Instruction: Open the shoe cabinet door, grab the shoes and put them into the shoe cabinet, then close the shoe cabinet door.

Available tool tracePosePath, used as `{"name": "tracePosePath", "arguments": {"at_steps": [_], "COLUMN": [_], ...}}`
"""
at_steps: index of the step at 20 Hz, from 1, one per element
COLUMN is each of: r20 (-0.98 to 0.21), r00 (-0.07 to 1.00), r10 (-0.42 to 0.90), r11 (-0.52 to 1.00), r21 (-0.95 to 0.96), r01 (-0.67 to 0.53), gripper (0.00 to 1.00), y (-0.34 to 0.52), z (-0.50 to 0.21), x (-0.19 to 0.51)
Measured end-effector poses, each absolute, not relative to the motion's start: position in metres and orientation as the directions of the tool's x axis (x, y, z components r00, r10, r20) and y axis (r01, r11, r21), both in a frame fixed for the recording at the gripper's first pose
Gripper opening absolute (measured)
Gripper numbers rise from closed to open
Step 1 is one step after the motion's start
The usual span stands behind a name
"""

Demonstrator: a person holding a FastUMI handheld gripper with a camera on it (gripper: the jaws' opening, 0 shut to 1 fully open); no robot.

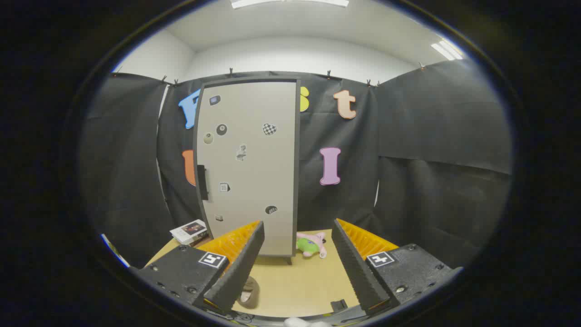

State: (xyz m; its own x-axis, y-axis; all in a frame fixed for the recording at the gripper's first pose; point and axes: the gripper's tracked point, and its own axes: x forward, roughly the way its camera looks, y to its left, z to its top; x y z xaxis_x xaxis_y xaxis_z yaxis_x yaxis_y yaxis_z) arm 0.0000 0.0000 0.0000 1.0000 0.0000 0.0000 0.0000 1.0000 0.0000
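A tall grey shoe cabinet (247, 168) stands upright on the tan table, beyond my fingers. Its door is closed and carries several small stickers, with a dark handle (202, 182) on its left edge. My gripper (297, 229) is open, with nothing between the fingers, and sits some way back from the cabinet and slightly to the right of the door's middle. A small part of a brownish shoe-like thing (249, 293) lies on the table under the left finger (243, 259), mostly hidden.
A pink and green plush toy (311, 245) lies on the table (295, 281) by the cabinet's right foot. A small white box (189, 231) sits left of the cabinet. Black cloth walls close the booth on three sides.
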Motion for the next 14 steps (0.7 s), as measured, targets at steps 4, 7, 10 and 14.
{"name": "tracePosePath", "arguments": {"at_steps": [4,7,10,14], "r20": [0.008,0.007,0.008,0.012], "r00": [1.000,1.000,1.000,1.000], "r10": [-0.003,0.002,0.004,0.005], "r11": [1.000,1.000,1.000,1.000], "r21": [-0.003,-0.010,-0.008,0.001], "r01": [0.003,-0.002,-0.004,-0.005], "gripper": [0.98,0.98,0.98,0.98], "y": [0.0006,0.0043,0.0041,0.0069], "z": [0.0015,0.0022,0.0025,0.0037], "x": [-0.0031,-0.0037,-0.0027,-0.0003]}}
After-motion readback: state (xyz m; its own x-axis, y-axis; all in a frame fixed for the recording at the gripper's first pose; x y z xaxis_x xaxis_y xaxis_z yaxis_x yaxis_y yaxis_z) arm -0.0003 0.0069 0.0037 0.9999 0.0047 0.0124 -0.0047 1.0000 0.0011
